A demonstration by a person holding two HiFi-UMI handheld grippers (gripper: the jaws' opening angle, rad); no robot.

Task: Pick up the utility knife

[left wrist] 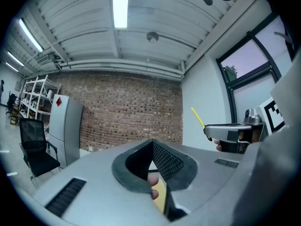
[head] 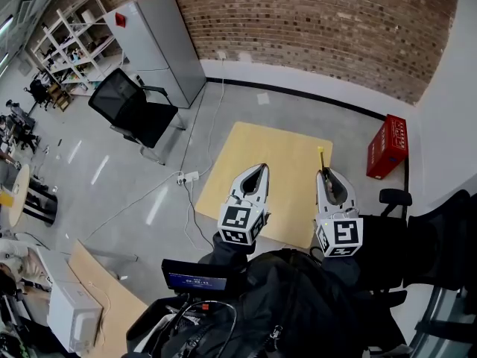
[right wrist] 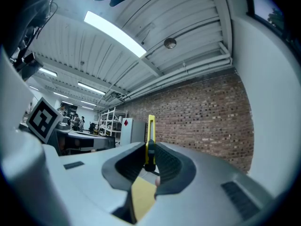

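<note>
right hand-held gripper: pinching the yellow utility knife, pads pressed on both of its flat sides, as I see it in its own view.
knife axis: in line with the jaws. The front end sticks out past the tips and points away from me; the rest sits back in the throat of the jaws.
knife position: in the head view the knife is up in the air over the far right part of the tan surface, not resting on it.
left hand-held gripper: tips pressed together, nothing between them. I only see a fingertip and the tan top through the gap behind the tips.
relation: from the left gripper, the knife is off to its right and well apart. The two grippers are side by side at similar height.
nearer arm: right, since it has the knife.
my read: pickup looks done. What's left for me is to keep the pinch steady, and the left isn't needed.
risk: the pads hold only part of the knife's length, so it could pivot if I loosen the pinch.
</note>
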